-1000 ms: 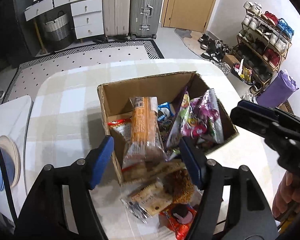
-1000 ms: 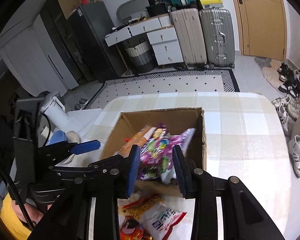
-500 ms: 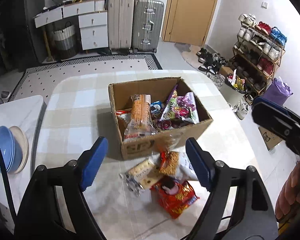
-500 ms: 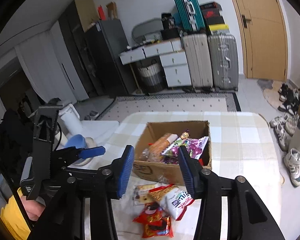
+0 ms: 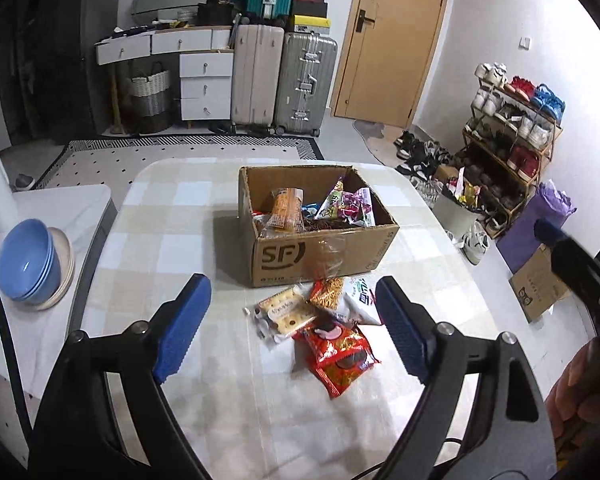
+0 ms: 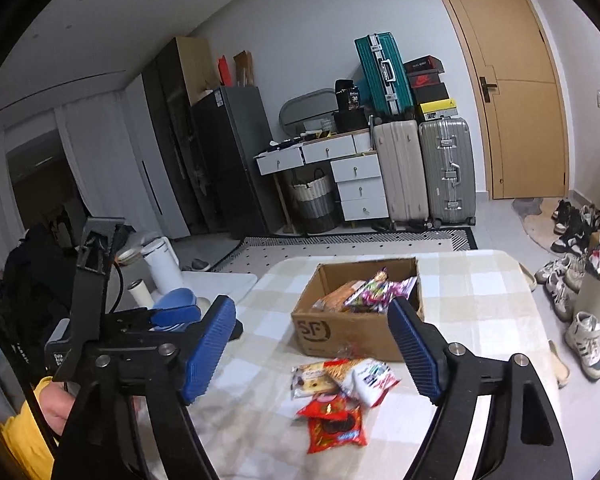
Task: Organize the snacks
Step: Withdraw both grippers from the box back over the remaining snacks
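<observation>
Both empty: left gripper (image 5: 292,328) and right gripper (image 6: 312,348) opening above glossy red crinkly snack packet (image 5: 340,354). Probably light, slippery, crushable; best pinched by sealed edge.

A lived-in home is shown: suitcases (image 5: 284,76) are stacked beside a white drawer unit (image 5: 206,86) near a wooden door (image 5: 396,40), shoes are crowded on an open rack (image 5: 508,136), and a checked tablecloth (image 5: 172,240) is spread over the table.

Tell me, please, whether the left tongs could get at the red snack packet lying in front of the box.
Probably yes: the red packet lies uncovered ahead of the opening, empty left tongs.
</observation>
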Tool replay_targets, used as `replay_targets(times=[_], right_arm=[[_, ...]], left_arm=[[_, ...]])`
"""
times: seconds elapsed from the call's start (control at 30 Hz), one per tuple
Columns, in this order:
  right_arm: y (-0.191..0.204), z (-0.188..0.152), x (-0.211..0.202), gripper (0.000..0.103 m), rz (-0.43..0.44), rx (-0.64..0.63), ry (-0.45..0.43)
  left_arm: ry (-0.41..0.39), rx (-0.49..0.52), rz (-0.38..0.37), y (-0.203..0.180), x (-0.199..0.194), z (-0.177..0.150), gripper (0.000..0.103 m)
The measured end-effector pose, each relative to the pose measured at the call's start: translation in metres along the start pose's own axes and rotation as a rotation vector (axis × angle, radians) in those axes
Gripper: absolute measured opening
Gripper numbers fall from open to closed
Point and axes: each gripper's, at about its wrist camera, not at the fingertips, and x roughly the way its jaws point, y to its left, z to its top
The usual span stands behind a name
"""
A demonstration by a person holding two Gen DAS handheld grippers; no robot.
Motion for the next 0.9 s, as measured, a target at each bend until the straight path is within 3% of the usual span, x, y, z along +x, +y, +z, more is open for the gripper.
replay_targets(times=[0.33,0.47,0.6,0.9], right_arm=[[0.002,-0.043,-0.016,0.087,-0.016,0.007,-0.012],[0.001,-0.068,-0.021,0.091,-0.01,-0.002,-0.015],[-0.006,-0.085,-0.021,0.092,-0.009,0.007,-0.014],[-0.029,-0.098,-0.013,0.098,-0.004,0.143,0.004]], left_arm=[[-0.094,-0.019,0.02,-0.006,-0.042,-0.049,0.085],[-0.099,-0.04,0.019,-0.006,-0.045,-0.066,0.096],[-0.144,-0.011,0.078,-0.01,-0.047,-0.086,0.102],[-0.082,-0.034,0.05,-0.007,-0.018,-0.105,0.102]])
